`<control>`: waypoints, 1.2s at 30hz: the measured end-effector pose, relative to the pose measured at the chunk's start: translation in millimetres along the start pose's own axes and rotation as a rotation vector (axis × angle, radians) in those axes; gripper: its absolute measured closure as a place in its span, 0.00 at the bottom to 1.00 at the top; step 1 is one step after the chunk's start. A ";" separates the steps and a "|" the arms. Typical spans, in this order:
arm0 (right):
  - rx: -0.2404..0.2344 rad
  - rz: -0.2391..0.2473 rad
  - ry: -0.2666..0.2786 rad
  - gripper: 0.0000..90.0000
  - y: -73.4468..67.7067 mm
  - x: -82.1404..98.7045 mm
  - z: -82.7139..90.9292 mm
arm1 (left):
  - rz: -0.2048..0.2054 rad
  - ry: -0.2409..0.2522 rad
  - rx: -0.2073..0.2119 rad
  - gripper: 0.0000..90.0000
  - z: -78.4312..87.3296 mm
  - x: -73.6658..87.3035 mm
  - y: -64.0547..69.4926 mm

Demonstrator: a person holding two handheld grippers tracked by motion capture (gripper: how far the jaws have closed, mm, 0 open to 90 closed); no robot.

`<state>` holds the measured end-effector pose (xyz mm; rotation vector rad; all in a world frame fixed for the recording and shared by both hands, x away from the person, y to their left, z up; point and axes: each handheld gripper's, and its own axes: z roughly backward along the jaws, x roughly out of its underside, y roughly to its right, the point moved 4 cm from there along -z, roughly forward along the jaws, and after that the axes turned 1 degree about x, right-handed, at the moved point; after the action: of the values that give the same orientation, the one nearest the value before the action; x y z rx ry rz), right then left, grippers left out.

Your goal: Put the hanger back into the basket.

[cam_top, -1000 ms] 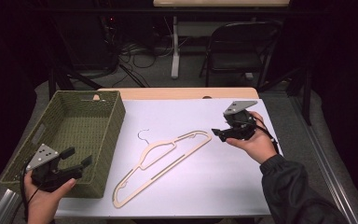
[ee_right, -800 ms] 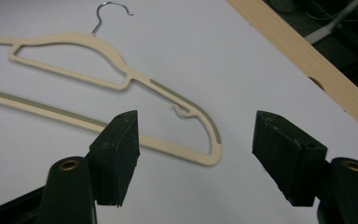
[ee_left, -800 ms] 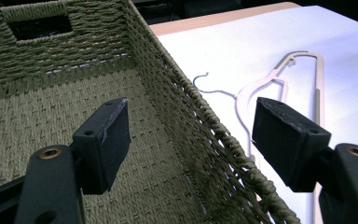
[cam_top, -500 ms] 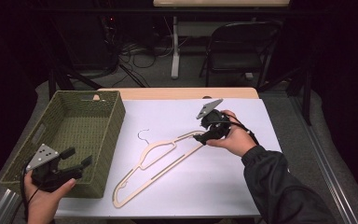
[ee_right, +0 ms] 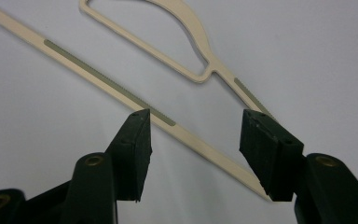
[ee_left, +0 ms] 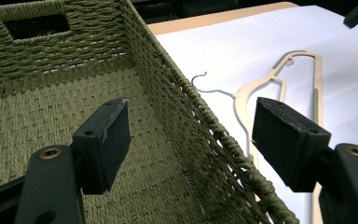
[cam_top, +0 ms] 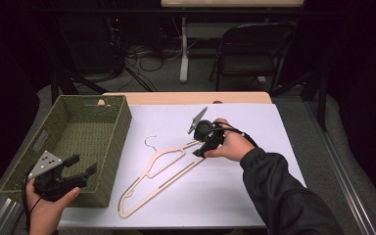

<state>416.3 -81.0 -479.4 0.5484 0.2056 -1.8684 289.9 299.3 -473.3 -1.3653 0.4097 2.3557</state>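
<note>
The wooden hanger (cam_top: pixel 159 171) lies flat on the white counter (cam_top: pixel 274 147), in its middle part, and it runs slantwise from the near edge toward the far right; its thin metal hook (cam_top: pixel 150 142) points to the far edge, just beside the woven basket (cam_top: pixel 110 132). The right claw (cam_top: pixel 199 149) is at the far right end of the hanger, where the shoulder and the bottom bar meet in a corner. In the right gripper view this corner lies between the two black pads (ee_right: pixel 137 149). The jaws have just been closing, but they stand apart from the wood on both sides and do not press it. The right hand (cam_top: pixel 232 144) holds this claw low over the counter, tilted down. The left claw (cam_top: pixel 81 166) is at the near left corner of the counter, above the near right corner of the basket. Its jaws are spread wide and pinch nothing; in the left gripper view the basket rim (ee_left: pixel 214 135) passes between them without touching. The left hand (cam_top: pixel 49 208) holds it from below, at the near edge.
</note>
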 end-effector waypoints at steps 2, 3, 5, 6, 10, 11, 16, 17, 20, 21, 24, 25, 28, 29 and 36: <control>-0.002 0.008 -0.002 0.48 -0.5 -0.4 -2.8 | 0.000 -0.002 0.001 0.31 0.3 0.1 0.0; -0.002 0.022 -0.005 0.47 -1.0 -0.5 -6.0 | 0.000 0.000 0.000 0.31 0.3 0.2 0.0; -0.011 0.038 -0.009 0.47 -1.4 0.0 -10.5 | 0.000 0.000 0.000 0.31 0.4 0.3 -0.1; -0.012 0.042 -0.017 0.47 -1.8 0.4 -12.5 | 0.000 0.000 0.000 0.31 0.4 0.4 -0.2; -0.014 0.075 -0.052 0.46 -5.0 0.7 -21.3 | 0.000 0.000 0.000 0.31 0.1 0.5 0.2; -0.014 0.075 -0.052 0.46 -5.0 0.7 -21.3 | 0.000 0.000 0.000 0.31 0.1 0.5 0.2; -0.069 0.151 -0.095 0.47 -16.4 1.3 -38.9 | -0.001 -0.001 0.000 0.31 -0.3 1.0 0.1; -0.069 0.151 -0.095 0.47 -16.4 1.3 -38.9 | -0.001 -0.001 0.000 0.31 -0.3 1.0 0.1; -0.085 0.186 -0.107 0.49 -23.3 0.5 -48.6 | 0.002 -0.002 0.000 0.31 -0.3 1.2 -0.2; -0.085 0.186 -0.107 0.49 -23.3 0.5 -48.6 | 0.002 -0.002 0.000 0.31 -0.3 1.2 -0.2; -0.108 0.203 -0.116 0.53 -27.7 -0.7 -57.7 | -0.001 -0.005 0.000 0.31 -1.1 1.4 0.1; -0.108 0.203 -0.116 0.53 -27.7 -0.7 -57.7 | -0.001 -0.005 0.000 0.31 -1.1 1.4 0.1; -0.124 0.215 -0.121 0.53 -30.3 -1.4 -68.9 | -0.003 -0.007 0.001 0.31 -2.3 1.3 1.0; -0.124 0.215 -0.121 0.53 -30.3 -1.4 -68.9 | -0.003 -0.007 0.001 0.31 -2.3 1.3 1.0; -0.146 0.240 -0.144 0.51 -34.4 -0.6 -83.9 | -0.005 -0.009 -0.001 0.31 -2.7 1.4 0.1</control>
<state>407.4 -34.7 -556.9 0.3216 0.1707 -1.6363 291.3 298.3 -475.8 -1.3535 0.4021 2.3574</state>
